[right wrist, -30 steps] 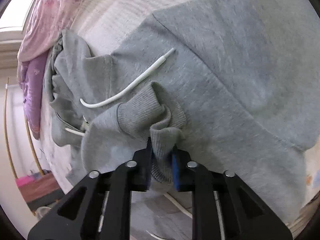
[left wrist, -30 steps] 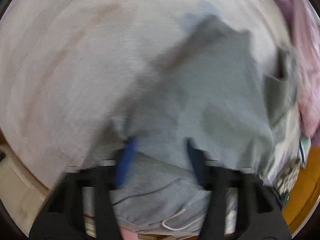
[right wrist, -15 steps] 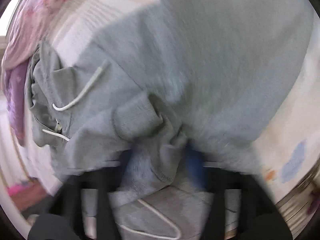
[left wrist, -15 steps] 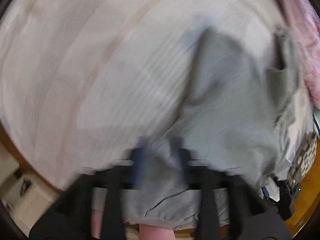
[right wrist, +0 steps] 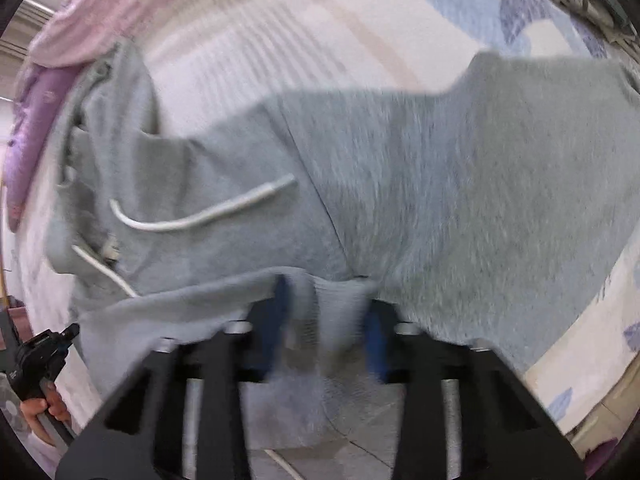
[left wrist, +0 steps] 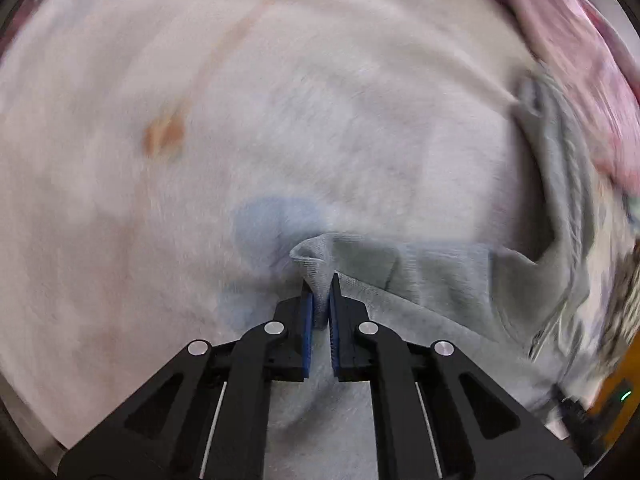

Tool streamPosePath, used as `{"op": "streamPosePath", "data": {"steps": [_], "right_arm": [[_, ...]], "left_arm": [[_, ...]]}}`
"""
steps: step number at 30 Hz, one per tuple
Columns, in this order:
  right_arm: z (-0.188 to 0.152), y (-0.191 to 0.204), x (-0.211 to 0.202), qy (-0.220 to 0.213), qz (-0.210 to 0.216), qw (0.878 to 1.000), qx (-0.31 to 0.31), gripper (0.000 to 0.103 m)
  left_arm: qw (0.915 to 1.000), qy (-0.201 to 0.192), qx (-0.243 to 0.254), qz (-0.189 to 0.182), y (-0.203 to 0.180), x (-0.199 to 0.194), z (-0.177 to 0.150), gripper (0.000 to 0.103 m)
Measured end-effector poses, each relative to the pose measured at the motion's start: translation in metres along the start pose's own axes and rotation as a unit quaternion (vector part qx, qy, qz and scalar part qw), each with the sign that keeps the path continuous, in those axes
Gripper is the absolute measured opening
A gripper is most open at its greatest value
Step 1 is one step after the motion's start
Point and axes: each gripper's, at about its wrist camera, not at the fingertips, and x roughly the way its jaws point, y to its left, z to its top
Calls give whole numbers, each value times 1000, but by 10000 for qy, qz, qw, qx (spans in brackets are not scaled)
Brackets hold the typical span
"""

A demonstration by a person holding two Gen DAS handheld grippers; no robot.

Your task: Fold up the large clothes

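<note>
On the pale bedsheet (left wrist: 200, 80), the grey hoodie (right wrist: 440, 168) lies spread mid-fold, left gripper (left wrist: 320, 296) closing on its hem, right gripper (right wrist: 324, 312) closing around a bunched cuff; next likely needs both grips carried across together.

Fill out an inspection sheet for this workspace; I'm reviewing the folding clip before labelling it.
Surface: patterned bedsheet, pale with blue shapes.
Job's things: grey hoodie spread on the sheet, white drawstring lying on it.
Clutter: pink and purple bedding bunched beside the hood.
Grippers: left gripper closing, pinching a fold of hoodie fabric; right gripper closing, blurred, with hoodie fabric between its jaws.
Cables: nothing seen.
Surroundings: a hand holding a dark handle at the right wrist view's lower left; tiled floor beneath.
</note>
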Motion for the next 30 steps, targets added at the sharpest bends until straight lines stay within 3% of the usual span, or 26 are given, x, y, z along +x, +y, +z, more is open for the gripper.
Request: {"op": "streamPosePath", "data": {"steps": [1,3,6,7,8,9,11,12,13,15,17,18,19,20,24,28,30], "right_arm": [[1,-1,-4,-118,-92,9999,-13,6],[9,-7,-12,-368,-85,9993,3,6],[15,-17,6,-21,-72,9993,354,6],[14,-15,9,21,-43,9994,350,6],[11,-12,7,-27,-19,9997,249,6],[8,-9,2,-72,-22,9999,98,10],[1,0,4,188,-338,9993,-19,41],[-7,-3,1,185,-665,9975,136,72],[-13,-6,-4,52,-691,9973,232,69],[-22,-7,0,208,-382,9988,220,67],[-35,-8,13,528,-522,9970,219,65],[-39,-9,17,575,-490,9969,223,61],[-42,-8,23,619,-325,9973,225,34],[-44,-6,25,619,-106,9978,203,18],[-47,9,10,280,-295,9991,-94,14],[-45,-8,39,639,-361,9970,228,18],[-40,-4,31,872,-398,9951,232,30]], "left_arm": [[9999,-32,118,72,-5,-2,1,7],[9992,-59,309,231,-14,-1,4,7],[9992,149,166,346,-13,9,8,13],[9988,212,199,400,-15,9,5,25],[9974,282,314,577,-18,5,1,50],[9960,311,393,735,-20,-1,-6,60],[9967,340,277,689,-6,-16,-25,66],[9968,546,133,567,3,-19,-37,67],[9961,752,19,463,9,-18,-46,68],[9904,1318,-322,274,23,-6,-72,68],[9852,1638,-496,134,28,7,-93,60],[9829,1751,-572,-25,28,13,-102,35],[9832,1701,-650,-157,28,13,-107,19],[9858,1553,-630,-121,26,9,-109,15],[9917,1170,-477,242,20,-18,-111,14],[9892,1295,-548,417,18,4,-114,16],[9881,1394,-350,543,8,-6,-106,18]]}}
